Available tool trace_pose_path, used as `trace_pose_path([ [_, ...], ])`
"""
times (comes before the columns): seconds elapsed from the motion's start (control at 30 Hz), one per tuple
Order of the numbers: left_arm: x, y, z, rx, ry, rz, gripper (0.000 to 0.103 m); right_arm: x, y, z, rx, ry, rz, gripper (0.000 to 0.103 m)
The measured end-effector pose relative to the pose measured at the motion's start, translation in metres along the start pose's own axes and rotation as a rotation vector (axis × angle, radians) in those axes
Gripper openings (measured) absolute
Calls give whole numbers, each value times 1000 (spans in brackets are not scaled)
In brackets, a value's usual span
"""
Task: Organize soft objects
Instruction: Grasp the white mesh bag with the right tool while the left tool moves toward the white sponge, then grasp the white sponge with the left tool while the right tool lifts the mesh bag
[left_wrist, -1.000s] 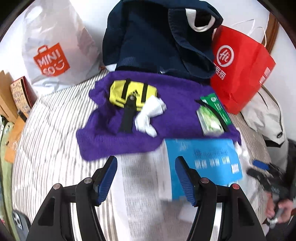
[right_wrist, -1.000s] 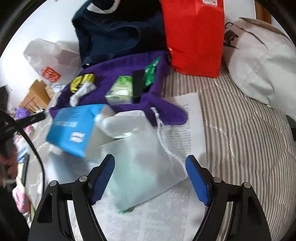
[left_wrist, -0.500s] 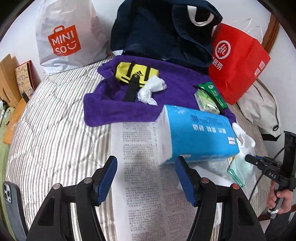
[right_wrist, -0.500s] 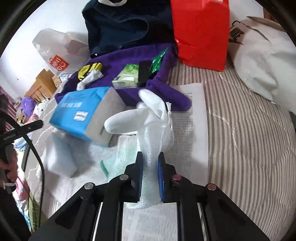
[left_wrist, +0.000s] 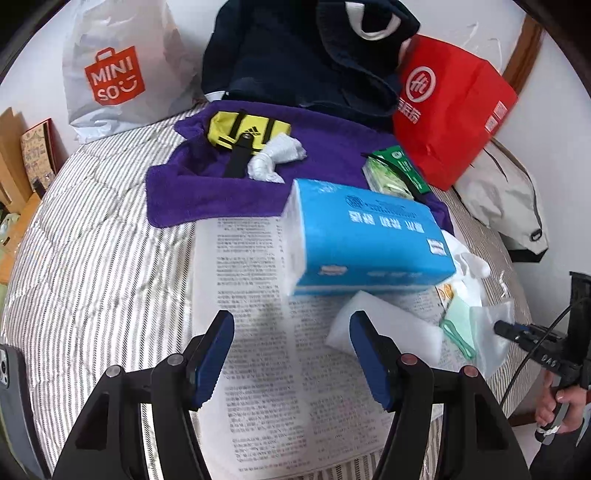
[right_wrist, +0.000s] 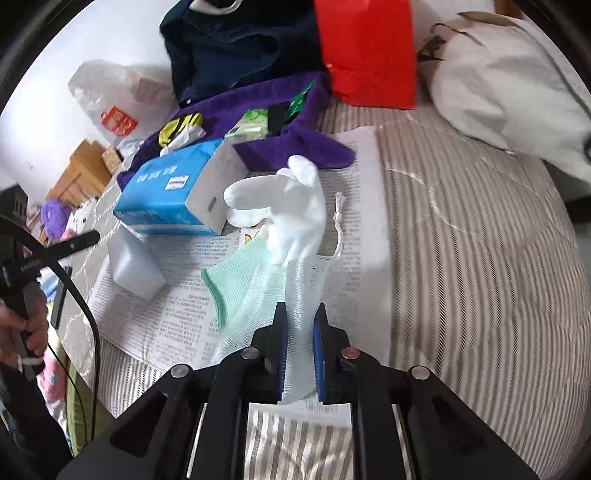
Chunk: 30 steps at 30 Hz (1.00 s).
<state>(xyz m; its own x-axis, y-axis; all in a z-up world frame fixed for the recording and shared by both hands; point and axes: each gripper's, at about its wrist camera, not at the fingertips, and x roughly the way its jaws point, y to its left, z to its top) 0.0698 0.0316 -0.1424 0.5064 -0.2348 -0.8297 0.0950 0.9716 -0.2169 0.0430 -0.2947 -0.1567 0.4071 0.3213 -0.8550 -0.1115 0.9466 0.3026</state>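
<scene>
My right gripper is shut on a translucent mesh bag that holds a white sock and a pale green cloth; the bag also shows at the right of the left wrist view. My left gripper is open and empty above the newspaper. A blue tissue pack lies just ahead of it, with a white foam block by its right finger. A purple towel carries a yellow pouch, a white bundle and a green packet.
A white MINISO bag, a dark navy garment and a red paper bag stand behind the towel. A beige bag lies at the right. A phone lies at the bed's left edge. The bed cover is striped.
My right gripper closed on the mesh bag and has lifted it slightly, pulling it back. The blue tissue pack tipped out and settled on the newspaper; a white foam block came into view.
</scene>
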Motion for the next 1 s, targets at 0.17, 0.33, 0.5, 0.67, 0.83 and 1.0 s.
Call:
trace_pose_path([
  [0.17,-1,-12,-8,23,-9,-30,63,-14,-2,-1,20,-38,-5,12],
  [0.33,-7,-37,-13,95,-57,-97,84,-17,2,-3,23,-42,3,12],
  [0.5,-2,-66,-17,194,-76,-104,86,-18,1,-6,19,-33,6,12],
  [0.67,10,-79,-18,226,-65,-108,87,-21,-6,-11,27,-28,-3,12],
  [0.83,17,-83,-20,277,-70,-56,91,-21,-15,-15,46,-19,-10,12],
  [1.0,21,-79,-18,286,-75,-7,91,-16,-16,-17,47,-2,-11,12],
])
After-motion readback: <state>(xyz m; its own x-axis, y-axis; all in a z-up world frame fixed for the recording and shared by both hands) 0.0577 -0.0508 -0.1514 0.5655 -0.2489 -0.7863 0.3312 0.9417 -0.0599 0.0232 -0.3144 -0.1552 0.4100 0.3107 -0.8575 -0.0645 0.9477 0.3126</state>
